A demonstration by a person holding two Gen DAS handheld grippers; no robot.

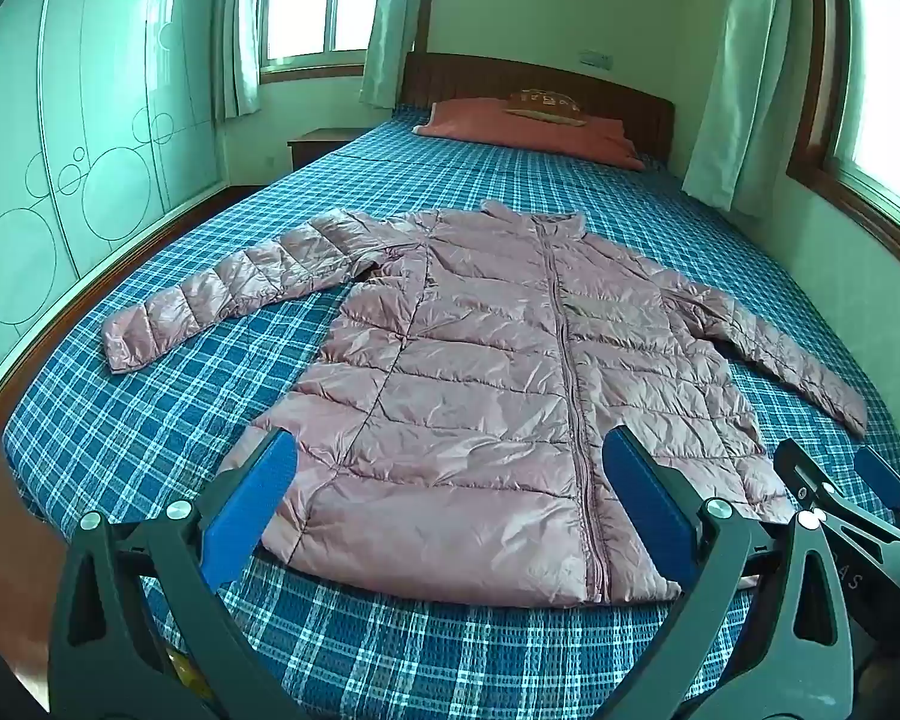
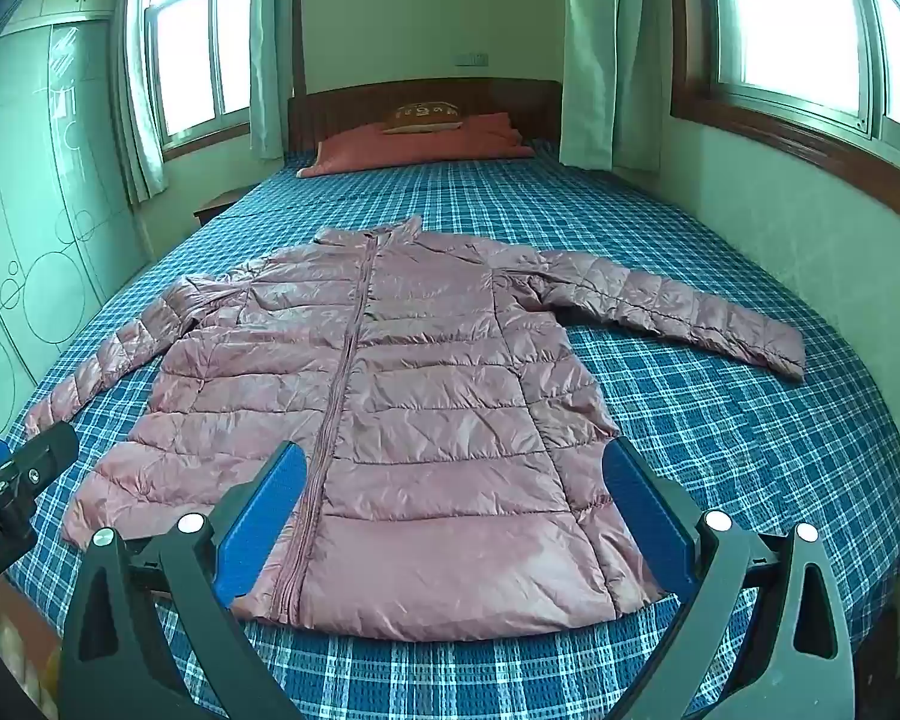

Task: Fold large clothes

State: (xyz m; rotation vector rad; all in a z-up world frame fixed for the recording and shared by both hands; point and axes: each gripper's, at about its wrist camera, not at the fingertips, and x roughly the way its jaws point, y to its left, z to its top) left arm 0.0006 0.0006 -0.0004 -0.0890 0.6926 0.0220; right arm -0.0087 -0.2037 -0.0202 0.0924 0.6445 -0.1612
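Blue-padded left gripper and right gripper gape wide, empty, above hem of pink jacket spread on plaid bed

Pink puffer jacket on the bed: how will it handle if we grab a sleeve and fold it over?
The jacket will probably be floppy: it lies flat and creased, so a lifted sleeve should drape. The shiny shell looks slippery, so it may slide on the plaid bedsheet or slip from the pads. The quilted fill suggests it is light and may spring back after folding.
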